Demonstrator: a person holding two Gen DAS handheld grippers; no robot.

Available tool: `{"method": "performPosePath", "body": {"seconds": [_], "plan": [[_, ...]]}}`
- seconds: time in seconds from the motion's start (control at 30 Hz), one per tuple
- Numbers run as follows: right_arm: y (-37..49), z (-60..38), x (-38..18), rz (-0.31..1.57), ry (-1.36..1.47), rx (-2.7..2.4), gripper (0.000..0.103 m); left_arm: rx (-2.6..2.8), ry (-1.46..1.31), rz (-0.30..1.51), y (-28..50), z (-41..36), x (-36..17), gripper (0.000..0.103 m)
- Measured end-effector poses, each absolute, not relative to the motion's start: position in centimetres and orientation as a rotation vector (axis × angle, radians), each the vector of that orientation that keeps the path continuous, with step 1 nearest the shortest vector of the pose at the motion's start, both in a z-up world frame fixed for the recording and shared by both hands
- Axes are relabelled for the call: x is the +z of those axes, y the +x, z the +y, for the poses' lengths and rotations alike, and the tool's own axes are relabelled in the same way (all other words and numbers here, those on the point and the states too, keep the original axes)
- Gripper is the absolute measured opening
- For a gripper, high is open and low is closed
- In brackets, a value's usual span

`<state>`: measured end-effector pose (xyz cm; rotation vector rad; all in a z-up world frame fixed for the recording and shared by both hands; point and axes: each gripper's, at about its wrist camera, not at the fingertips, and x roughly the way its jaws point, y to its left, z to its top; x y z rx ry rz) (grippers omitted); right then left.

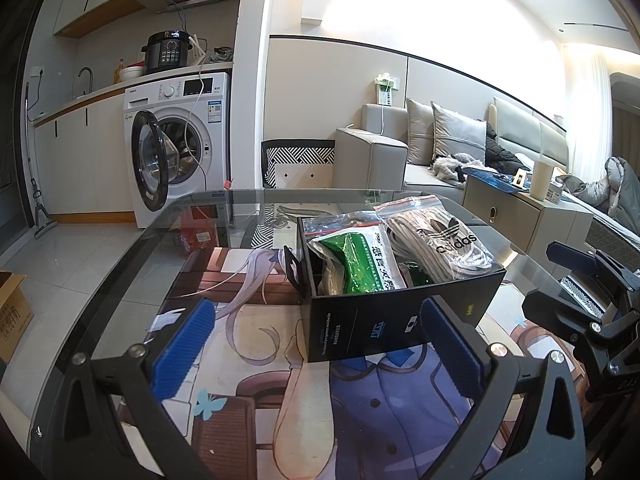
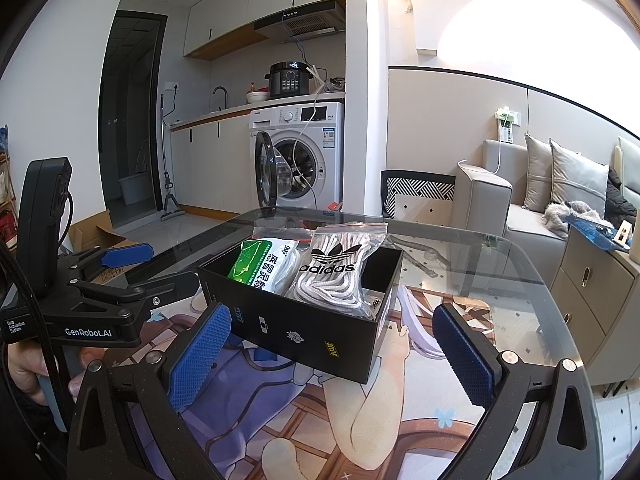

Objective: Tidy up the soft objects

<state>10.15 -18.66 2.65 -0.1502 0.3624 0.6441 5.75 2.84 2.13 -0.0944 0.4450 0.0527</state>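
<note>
A black open box [image 1: 384, 320] [image 2: 304, 332] stands on the glass table over a printed mat. In it lie a zip bag of white cord marked adidas [image 1: 436, 236] [image 2: 336, 276] and a green-and-white packet in a zip bag [image 1: 356, 260] [image 2: 260, 264]. My left gripper [image 1: 320, 344] is open and empty, just in front of the box. My right gripper [image 2: 336, 352] is open and empty, also in front of the box. The right gripper shows at the right of the left wrist view [image 1: 592, 292]; the left one shows at the left of the right wrist view [image 2: 120, 276].
The glass table [image 1: 132, 264] [image 2: 520, 264] has a rounded edge. A washing machine [image 1: 180, 140] [image 2: 300, 152] with its door open stands behind, a sofa [image 1: 440, 148] [image 2: 520, 196] and a side cabinet [image 1: 520, 216] to the right, a cardboard box [image 1: 12, 316] on the floor left.
</note>
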Motion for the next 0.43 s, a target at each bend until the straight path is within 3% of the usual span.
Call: {"method": "performPosePath", "body": {"seconds": [0.43], "plan": [[10.15, -18.68, 2.66, 0.362, -0.150, 0.644, 0.103, 0.055, -0.086, 0.448, 5.81, 2.29, 2.15, 0.103]]}}
